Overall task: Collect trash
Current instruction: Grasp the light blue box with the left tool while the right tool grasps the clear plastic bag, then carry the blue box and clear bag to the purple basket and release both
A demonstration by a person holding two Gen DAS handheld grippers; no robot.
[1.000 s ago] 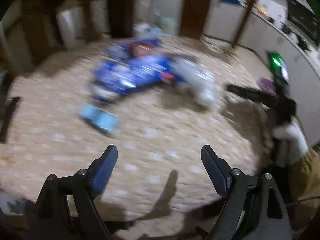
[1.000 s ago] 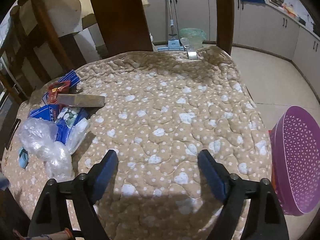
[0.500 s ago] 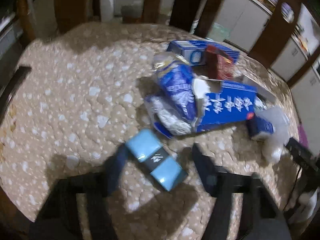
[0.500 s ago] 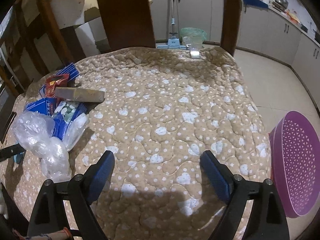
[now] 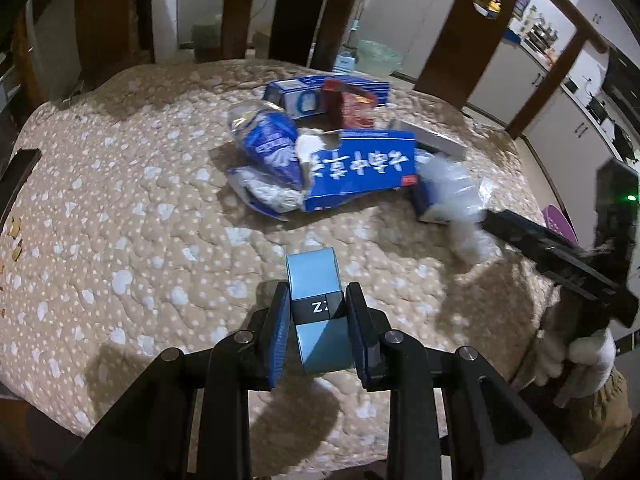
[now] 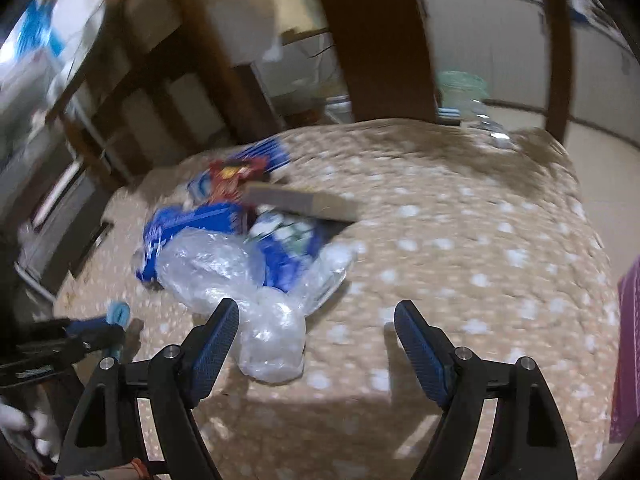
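My left gripper is shut on a light blue box with a black band, on the quilted table cover. Beyond it lies a trash pile: a torn blue carton, a blue bag, a red packet and crumpled clear plastic. My right gripper is open and empty, its left finger beside the clear plastic. The right view is blurred. The right gripper also shows in the left wrist view, at the right edge.
Wooden chair backs stand behind the table. A purple basket shows at the right edge of the right view. A grey flat box lies on the pile. Kitchen cabinets line the far wall.
My left gripper has closed on the light blue box. My right gripper has swung left toward the trash pile and now sits at the clear plastic.
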